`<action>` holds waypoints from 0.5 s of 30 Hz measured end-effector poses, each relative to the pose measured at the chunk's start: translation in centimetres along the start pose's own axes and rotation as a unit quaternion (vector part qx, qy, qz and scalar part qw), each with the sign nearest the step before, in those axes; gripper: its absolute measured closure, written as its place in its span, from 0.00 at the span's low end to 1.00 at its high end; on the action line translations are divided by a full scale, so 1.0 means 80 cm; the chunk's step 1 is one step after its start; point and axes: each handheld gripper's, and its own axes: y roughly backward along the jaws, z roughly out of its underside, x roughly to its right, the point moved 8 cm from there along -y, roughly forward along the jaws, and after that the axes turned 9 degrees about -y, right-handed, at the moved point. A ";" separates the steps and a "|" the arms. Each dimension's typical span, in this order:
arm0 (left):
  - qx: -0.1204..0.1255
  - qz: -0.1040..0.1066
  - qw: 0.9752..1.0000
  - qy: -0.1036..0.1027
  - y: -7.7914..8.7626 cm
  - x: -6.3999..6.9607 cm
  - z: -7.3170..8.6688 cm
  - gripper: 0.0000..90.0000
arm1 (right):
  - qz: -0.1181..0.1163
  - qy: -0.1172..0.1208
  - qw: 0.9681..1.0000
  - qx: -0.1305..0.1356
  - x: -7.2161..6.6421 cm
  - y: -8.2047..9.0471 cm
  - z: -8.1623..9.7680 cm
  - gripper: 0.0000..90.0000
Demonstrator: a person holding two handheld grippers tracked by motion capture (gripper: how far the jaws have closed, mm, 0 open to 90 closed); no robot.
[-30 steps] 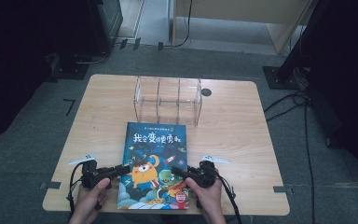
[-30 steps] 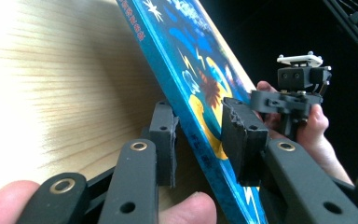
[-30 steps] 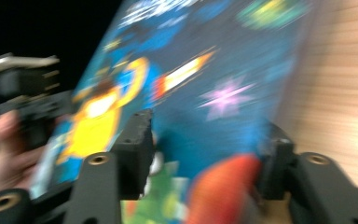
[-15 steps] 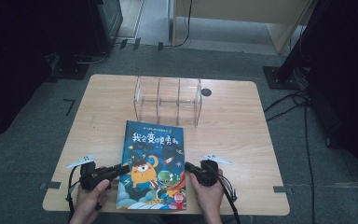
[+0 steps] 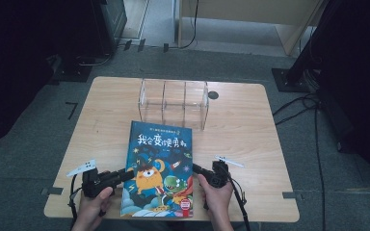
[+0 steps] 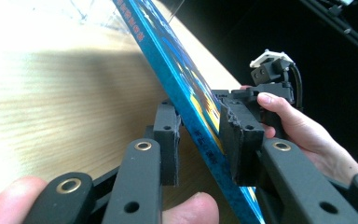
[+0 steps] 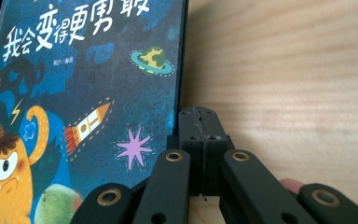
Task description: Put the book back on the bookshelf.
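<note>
Book: the picture book [image 5: 159,168] is lying cover up on the near half of the wooden table [image 5: 250,130], its lower edge sitting close to the table's near edge and its top edge pointing at the clear rack.
Book and left gripper: the left gripper [image 5: 125,174] is straddling the book's left edge; in the left gripper view the book [image 6: 186,98] is running slantwise between the two jaws, one jaw under it and one over the cover (whether both pads are pressing on it I cannot tell, as a gap is showing beside the cover-side pad). The jaws have just been closing a little, with the book between them.
Book and right gripper: the right gripper [image 5: 197,169] is lying just beside the book's right edge, its jaws pressed together with nothing between them; in the right gripper view [image 7: 203,126] the tips are sitting against the edge of the cover [image 7: 88,84], on bare wood.
Around: a clear acrylic rack [image 5: 173,102] with upright dividers is standing just beyond the book's top edge; a small dark disc [image 5: 213,95] is lying to the rack's right.
Open room: bare table is stretching right and left of the book; near side is tight.
</note>
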 end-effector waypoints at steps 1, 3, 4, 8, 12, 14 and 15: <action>0.003 0.001 1.000 -0.002 0.000 0.001 -0.001 0.79 | -0.002 0.003 1.000 0.003 -0.002 0.001 -0.002 1.00; 0.010 0.001 1.000 -0.008 0.000 0.004 -0.004 0.80 | -0.005 0.008 1.000 0.008 -0.006 0.003 -0.005 1.00; 0.011 0.001 1.000 -0.009 0.000 0.005 -0.004 0.80 | -0.008 0.008 1.000 0.009 -0.008 0.004 -0.007 1.00; 0.017 0.004 1.000 -0.016 0.001 0.008 -0.008 0.81 | -0.014 0.009 1.000 0.016 -0.011 0.006 -0.013 1.00; 0.025 0.009 0.999 -0.027 0.002 0.013 -0.012 0.82 | -0.025 0.013 0.999 0.031 -0.018 0.009 -0.019 1.00; 0.028 0.012 0.999 -0.035 0.003 0.016 -0.015 0.83 | -0.032 0.016 0.999 0.038 -0.022 0.011 -0.023 1.00; 0.030 0.014 0.999 -0.037 0.004 0.017 -0.016 0.83 | -0.038 0.018 0.998 0.043 -0.025 0.012 -0.025 1.00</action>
